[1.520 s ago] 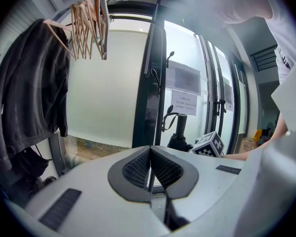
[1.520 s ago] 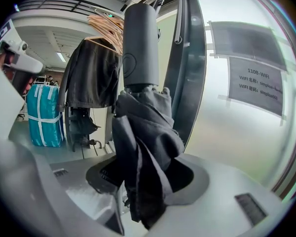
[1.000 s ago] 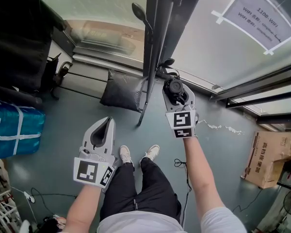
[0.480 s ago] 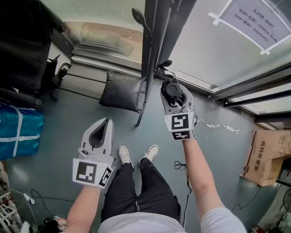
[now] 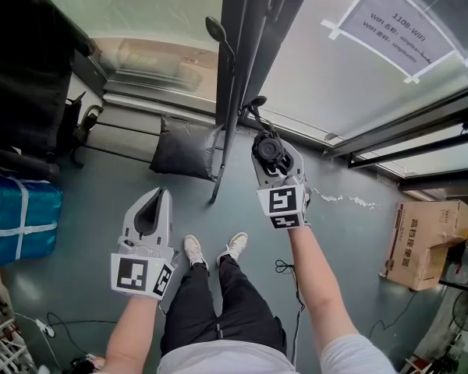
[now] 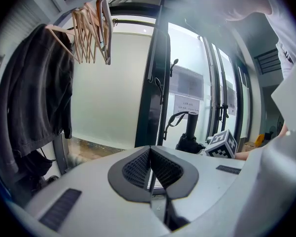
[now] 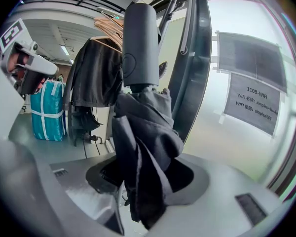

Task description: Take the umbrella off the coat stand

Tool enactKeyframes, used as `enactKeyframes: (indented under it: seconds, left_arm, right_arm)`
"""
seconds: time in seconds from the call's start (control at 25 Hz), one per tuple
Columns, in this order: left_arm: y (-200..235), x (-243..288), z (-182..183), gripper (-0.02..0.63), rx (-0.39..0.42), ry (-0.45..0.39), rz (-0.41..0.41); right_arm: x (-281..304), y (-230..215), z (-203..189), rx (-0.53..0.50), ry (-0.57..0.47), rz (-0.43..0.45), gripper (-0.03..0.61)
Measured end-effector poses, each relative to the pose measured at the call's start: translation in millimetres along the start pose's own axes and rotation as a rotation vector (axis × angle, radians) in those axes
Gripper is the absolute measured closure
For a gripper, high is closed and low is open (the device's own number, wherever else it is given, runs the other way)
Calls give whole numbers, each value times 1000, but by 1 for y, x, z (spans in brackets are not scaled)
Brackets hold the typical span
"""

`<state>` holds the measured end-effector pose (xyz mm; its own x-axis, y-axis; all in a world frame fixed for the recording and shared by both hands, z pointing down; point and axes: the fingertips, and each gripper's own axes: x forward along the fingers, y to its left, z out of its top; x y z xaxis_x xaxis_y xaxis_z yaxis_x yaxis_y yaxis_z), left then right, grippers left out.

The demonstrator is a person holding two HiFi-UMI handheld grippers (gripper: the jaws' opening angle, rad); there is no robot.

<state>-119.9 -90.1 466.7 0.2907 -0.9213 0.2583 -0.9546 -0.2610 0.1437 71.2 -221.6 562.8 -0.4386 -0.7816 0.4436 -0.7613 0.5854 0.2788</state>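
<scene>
A folded black umbrella (image 7: 143, 132) stands upright in my right gripper (image 7: 145, 176), whose jaws are shut on its bunched fabric, with the grey handle (image 7: 139, 43) rising above them. In the head view that right gripper (image 5: 268, 148) sits just right of the dark coat stand pole (image 5: 228, 76), and the umbrella (image 5: 270, 151) shows end-on as a black round. Its strap (image 5: 254, 104) loops up toward the pole. My left gripper (image 5: 154, 198) hangs lower at the left, shut and empty, its pads (image 6: 138, 168) meeting at the tip. The left gripper view looks across at the umbrella (image 6: 191, 132) beside the coat stand pole (image 6: 155, 83).
A black coat (image 5: 23, 61) and wooden hangers (image 6: 91, 28) hang at the left. A blue bag (image 5: 15, 216) and a dark cushion (image 5: 183, 148) lie on the floor, and a cardboard box (image 5: 425, 240) stands at the right. A glass wall with a paper notice (image 5: 398, 22) stands behind the stand.
The whole head view has slid slightly left and up. Both grippers keep their places, and the right one still grips the umbrella beside the pole.
</scene>
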Motion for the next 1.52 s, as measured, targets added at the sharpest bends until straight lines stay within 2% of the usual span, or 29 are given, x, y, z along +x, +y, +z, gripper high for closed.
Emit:
enactKeyframes:
  seconds: [0.24,0.76,1.12,1.52]
  left_arm:
    - [-10,-2,17,591,16,-20,-29]
    - [-14,-19,35,591,29,-30,-51]
    - [-10,-31,51,591,31,-54,-35]
    - [-5,-36,61,591,23,-66,-11]
  right_arm:
    - [-11,1,12,-21,4,-7,342]
    - [-28,0,5,-17,66,-30,342]
    - [-39,-13,-4,23,107,-64,342]
    - [-41,-20,8,36,99,-70,342]
